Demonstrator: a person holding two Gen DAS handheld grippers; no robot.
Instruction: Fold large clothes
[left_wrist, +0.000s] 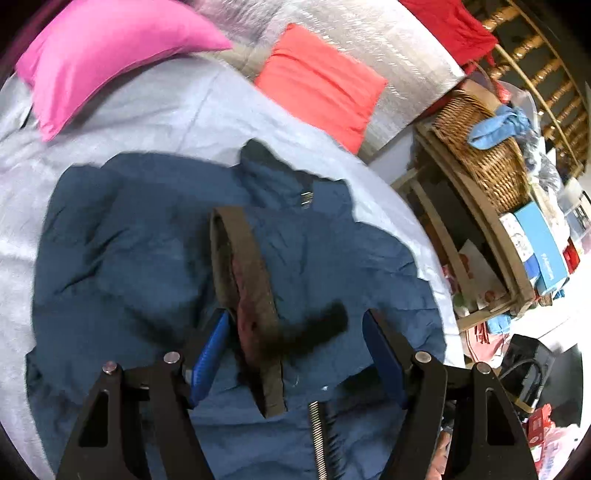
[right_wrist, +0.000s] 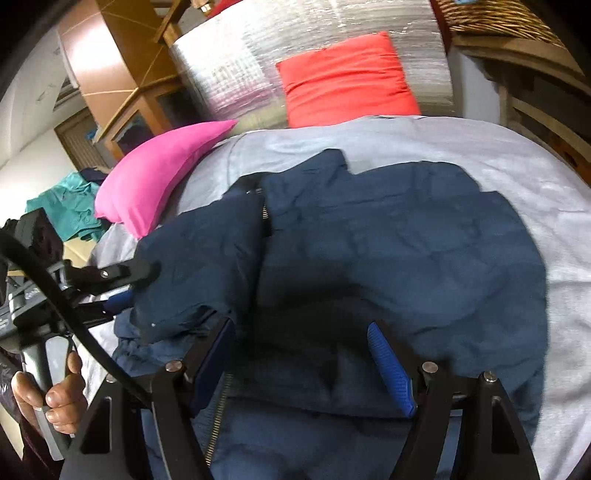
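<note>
A large navy blue jacket (left_wrist: 147, 258) lies spread on a bed with a pale grey sheet (left_wrist: 129, 122). It also shows in the right wrist view (right_wrist: 406, 251). A dark cuffed sleeve end (left_wrist: 243, 266) lies across its middle, and a zip runs near its bottom edge. My left gripper (left_wrist: 295, 321) is open just above the jacket, its jaws on either side of the sleeve cuff. In the right wrist view the left gripper (right_wrist: 136, 280) sits at the jacket's left edge. My right gripper (right_wrist: 301, 332) is open and empty over the jacket's near hem.
A pink pillow (left_wrist: 103, 55) and a red pillow (left_wrist: 321, 85) lie at the head of the bed. A wicker basket (left_wrist: 480, 147) with a blue cloth stands on a cluttered wooden shelf to the right. A teal cloth (right_wrist: 70, 206) lies left of the bed.
</note>
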